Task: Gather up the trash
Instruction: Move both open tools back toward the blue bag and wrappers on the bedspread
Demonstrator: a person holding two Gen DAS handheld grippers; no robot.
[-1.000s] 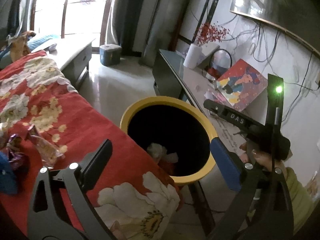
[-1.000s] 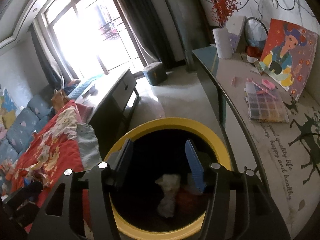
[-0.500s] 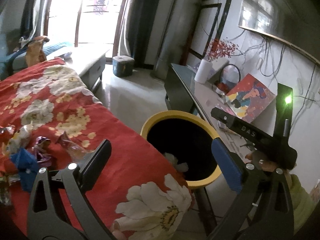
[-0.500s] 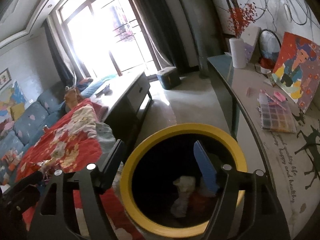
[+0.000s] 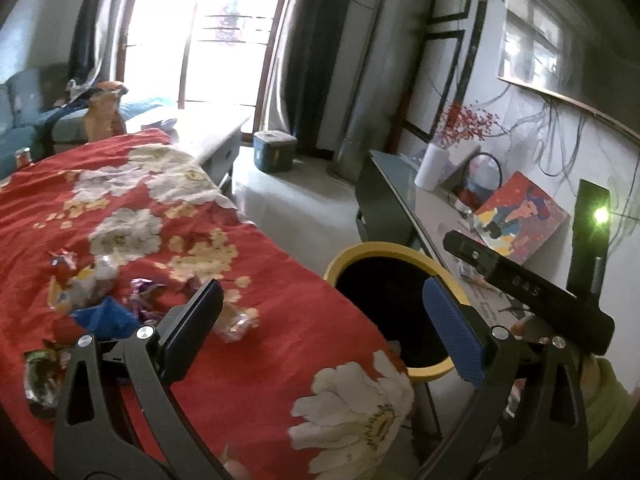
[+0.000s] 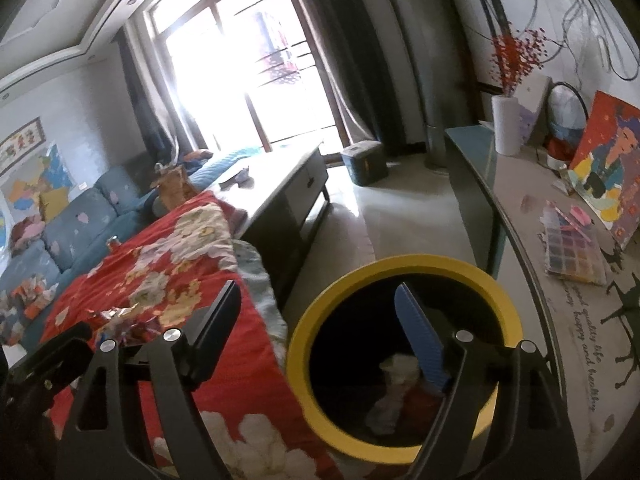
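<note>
While both my grippers hang empty, left gripper (image 5: 320, 320) and right gripper (image 6: 320, 340) spread wide, wrappers (image 5: 140, 300) lie left of yellow bin (image 6: 404, 272). Between drops, I judge; next: reach, pinch one wrapper.

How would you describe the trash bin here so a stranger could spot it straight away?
Find the table under the red floral cloth, with candy wrappers scattered on it. The trash bin stands by that table's corner, between it and the long side counter. It is the only round thing there: a black interior ringed by a bright yellow rim.
</note>
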